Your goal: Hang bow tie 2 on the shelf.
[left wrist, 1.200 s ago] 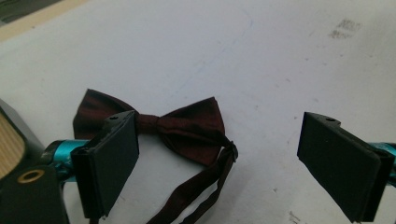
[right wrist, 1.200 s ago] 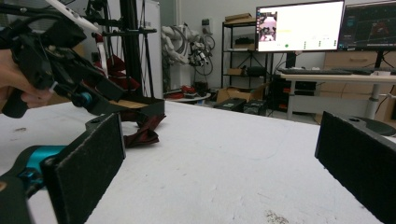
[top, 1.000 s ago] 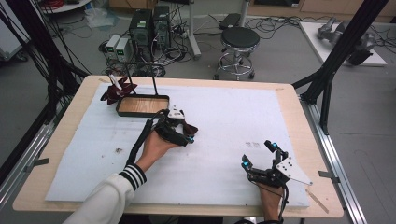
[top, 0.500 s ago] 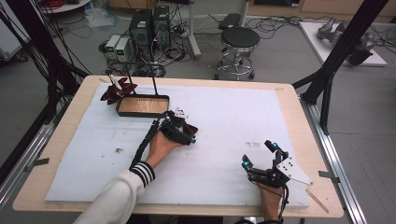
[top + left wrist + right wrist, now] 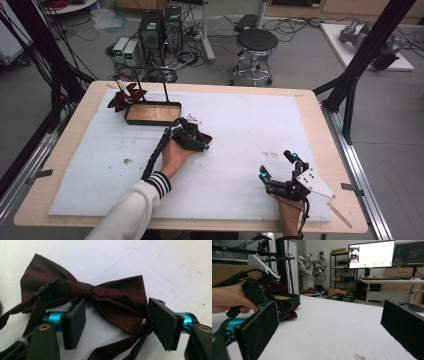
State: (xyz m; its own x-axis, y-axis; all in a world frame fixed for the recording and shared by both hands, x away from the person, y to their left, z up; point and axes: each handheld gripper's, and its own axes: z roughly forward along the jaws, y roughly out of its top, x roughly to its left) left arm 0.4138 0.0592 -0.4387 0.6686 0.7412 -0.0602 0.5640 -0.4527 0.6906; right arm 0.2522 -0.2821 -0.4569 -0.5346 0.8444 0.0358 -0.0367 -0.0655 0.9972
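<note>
A dark red bow tie (image 5: 117, 297) lies flat on the white foam mat (image 5: 240, 125), its strap trailing beneath it. My left gripper (image 5: 117, 312) points down at it, and its jaws have just been closing. They straddle the tie's right wing; the pads (image 5: 75, 325) stand beside the cloth without pressing it. In the high view this gripper (image 5: 194, 139) sits mid-table over the tie (image 5: 204, 136), just in front of the wooden tray. My right gripper (image 5: 277, 165) rests near the front right of the mat, open with nothing between its pads (image 5: 259, 327).
A black-rimmed wooden tray (image 5: 152, 113) sits at the back left of the mat. Behind it a thin black stand (image 5: 165, 87) rises, with a second dark red bow tie (image 5: 125, 97) and a white clip at its foot. A stool (image 5: 256, 42) and computers stand on the floor beyond.
My left gripper has sunk a little onto the bow tie and its jaws have drawn closer together. The right gripper has stayed where it was.
</note>
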